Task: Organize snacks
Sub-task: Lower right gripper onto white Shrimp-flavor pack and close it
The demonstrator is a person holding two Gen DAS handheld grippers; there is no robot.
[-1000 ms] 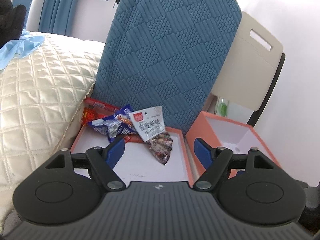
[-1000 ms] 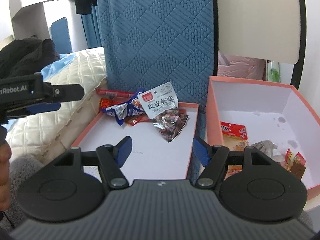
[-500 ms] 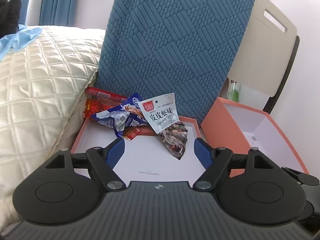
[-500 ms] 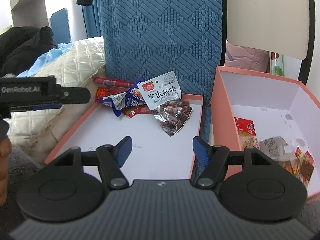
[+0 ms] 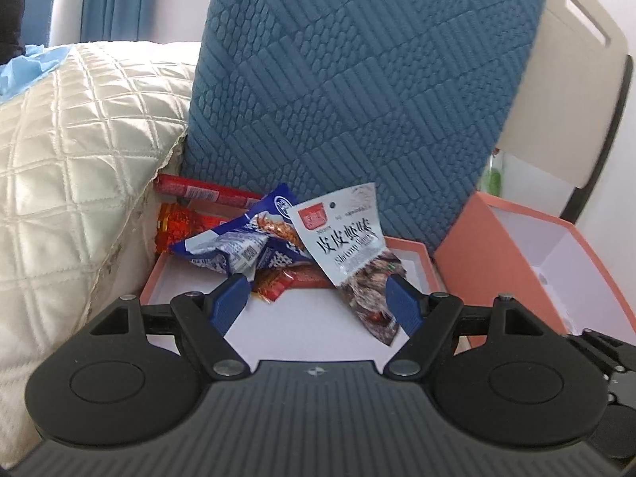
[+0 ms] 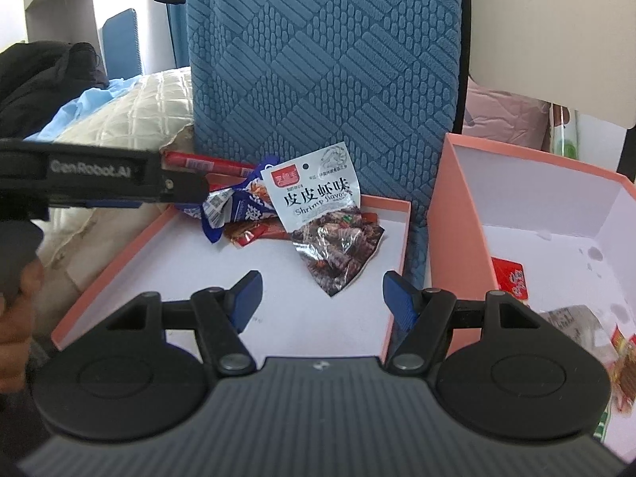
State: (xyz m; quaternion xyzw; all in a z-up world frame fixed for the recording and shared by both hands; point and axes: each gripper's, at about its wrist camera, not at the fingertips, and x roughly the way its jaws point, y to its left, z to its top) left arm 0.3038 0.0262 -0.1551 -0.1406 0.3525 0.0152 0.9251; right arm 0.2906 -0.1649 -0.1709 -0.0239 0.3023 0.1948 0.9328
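Observation:
A shallow pink tray (image 5: 417,247) (image 6: 119,254) holds a heap of snacks at its far end: a white shrimp-flavour packet (image 5: 349,246) (image 6: 318,206), a blue packet (image 5: 234,246) (image 6: 238,206), red packets (image 5: 187,226) and a long red sausage stick (image 5: 206,190) (image 6: 206,163). My left gripper (image 5: 318,298) stands open just short of the heap, the shrimp packet's lower end between its fingertips without touching. My right gripper (image 6: 320,296) hangs open over the tray's bare middle, nothing in it. The deep pink box (image 5: 477,254) (image 6: 449,238) to the right holds several snack packets (image 6: 512,278).
A blue textured chair back (image 5: 357,79) (image 6: 326,59) rises right behind the tray. A cream quilted cushion (image 5: 71,151) presses against the tray's left side. The left gripper's body (image 6: 95,181) and a hand (image 6: 16,298) show at the right wrist view's left edge.
Both grippers have moved forward and down toward the snack heap, which looks larger now. The left fingertips now flank the shrimp packet's lower end. Neither gripper's opening has changed.

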